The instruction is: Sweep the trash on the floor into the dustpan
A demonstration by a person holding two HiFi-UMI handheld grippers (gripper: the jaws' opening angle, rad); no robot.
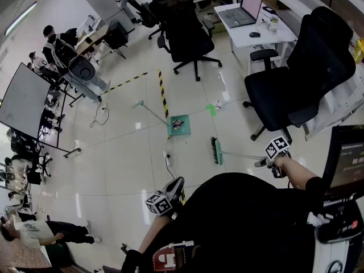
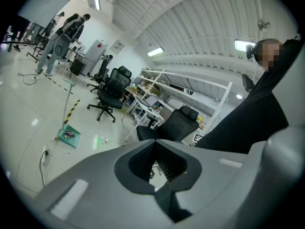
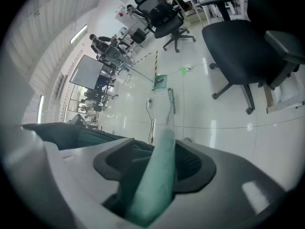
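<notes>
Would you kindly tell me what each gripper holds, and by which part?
The right gripper clamps the green broom by its handle's upper end; the left gripper holds nothing.

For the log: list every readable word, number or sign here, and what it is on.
"00:0", cut off by the picture's edge, on the dark screen at the head view's right.
Smaller print above it: too blurred.
Wall notice in the left gripper view: too small.
</notes>
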